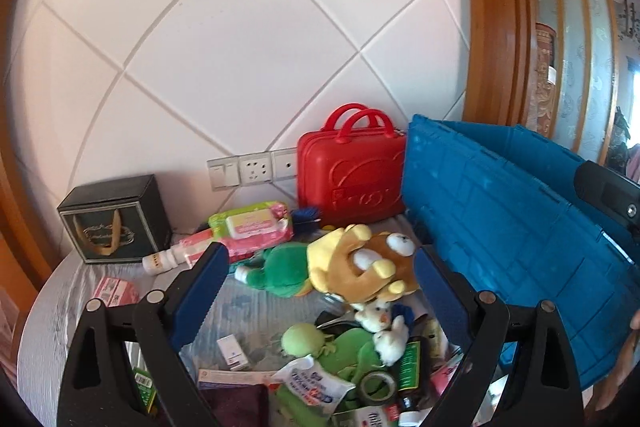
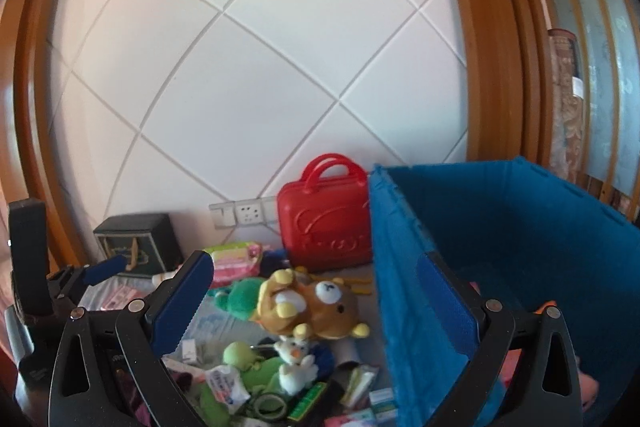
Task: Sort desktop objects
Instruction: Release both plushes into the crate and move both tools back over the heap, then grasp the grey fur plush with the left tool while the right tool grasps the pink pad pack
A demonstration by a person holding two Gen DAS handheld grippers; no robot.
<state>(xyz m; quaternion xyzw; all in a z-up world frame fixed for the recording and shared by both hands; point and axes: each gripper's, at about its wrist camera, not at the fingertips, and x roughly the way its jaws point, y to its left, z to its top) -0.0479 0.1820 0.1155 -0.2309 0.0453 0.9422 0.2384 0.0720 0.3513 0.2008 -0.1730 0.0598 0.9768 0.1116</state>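
A pile of small objects covers the table: a brown bear plush (image 1: 372,263) (image 2: 320,307) beside a green plush (image 1: 284,267), a white duck toy (image 1: 380,327) (image 2: 298,359), a green frog toy (image 1: 308,341), a roll of tape (image 1: 374,385), and several packets and boxes. My left gripper (image 1: 320,291) is open above the pile, empty. My right gripper (image 2: 316,307) is open, its right finger (image 2: 448,307) inside the blue crate (image 2: 500,247) and its left finger outside, so the jaws straddle the crate's wall. The crate also shows at the right of the left wrist view (image 1: 500,227).
A red toy suitcase (image 1: 352,175) (image 2: 324,227) stands against the white wall with sockets (image 1: 252,169). A dark gift box (image 1: 116,223) sits at back left, pink wipes pack (image 1: 256,227) and a small bottle (image 1: 162,262) near it. Wooden frame on the right.
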